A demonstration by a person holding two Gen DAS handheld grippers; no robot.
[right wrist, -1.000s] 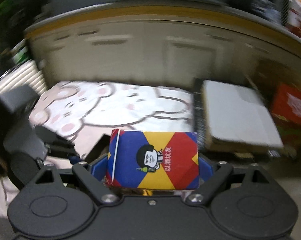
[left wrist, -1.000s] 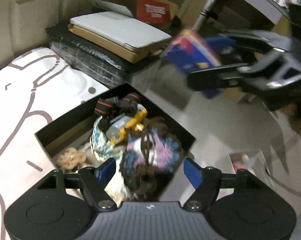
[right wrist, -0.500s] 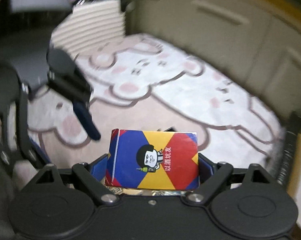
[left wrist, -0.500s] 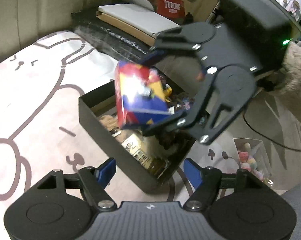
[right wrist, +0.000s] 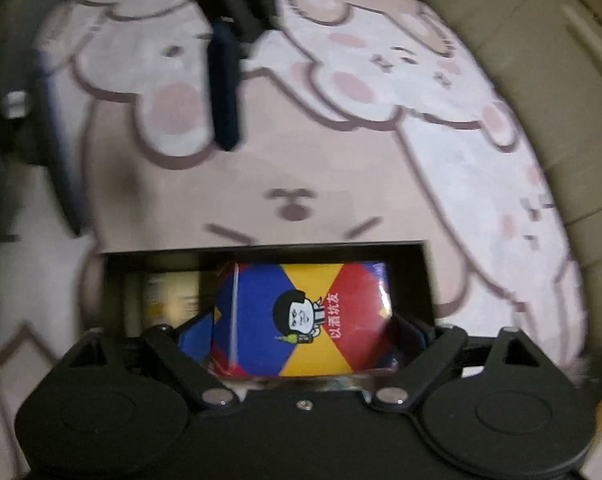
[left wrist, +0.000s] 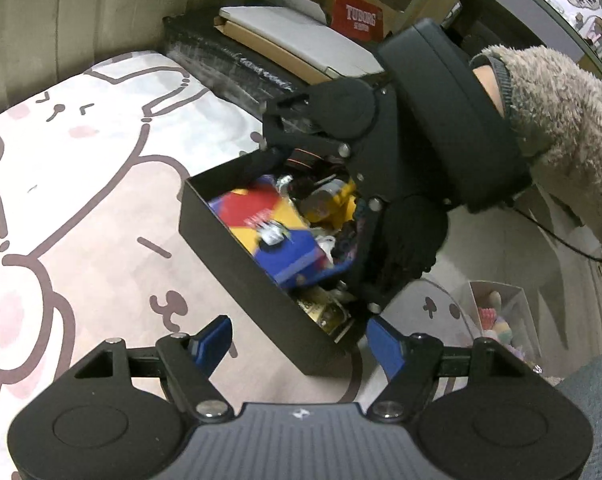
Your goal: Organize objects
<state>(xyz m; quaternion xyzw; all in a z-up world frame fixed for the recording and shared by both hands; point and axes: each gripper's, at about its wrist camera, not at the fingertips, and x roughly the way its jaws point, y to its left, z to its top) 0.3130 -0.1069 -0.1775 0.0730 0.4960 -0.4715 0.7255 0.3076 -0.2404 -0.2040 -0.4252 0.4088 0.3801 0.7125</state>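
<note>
Card box [right wrist: 301, 318], printed in blue, yellow and red with a cartoon face, now sits low inside the black storage box [left wrist: 237, 256]; a second ago it was held in the air to one side of the opening, half a second ago above it. Organizing is close to the release: by the look of it, only letting go remains for this item.

Left to right in the left wrist view: the left gripper [left wrist: 301, 344] hangs with its two blue pads spread wide and nothing between them, just short of the storage box's near corner. Ahead of it, one card box [left wrist: 269, 232] lies tilted on the heap, one yellow roll-shaped item [left wrist: 329, 200] beyond it (the rest of the contents are too jumbled to count). The right gripper [right wrist: 301, 344] has its fingers closed against the card box's two sides, reaching down into the opening. One cartoon-bear mat [left wrist: 81, 184] underlies everything.
</note>
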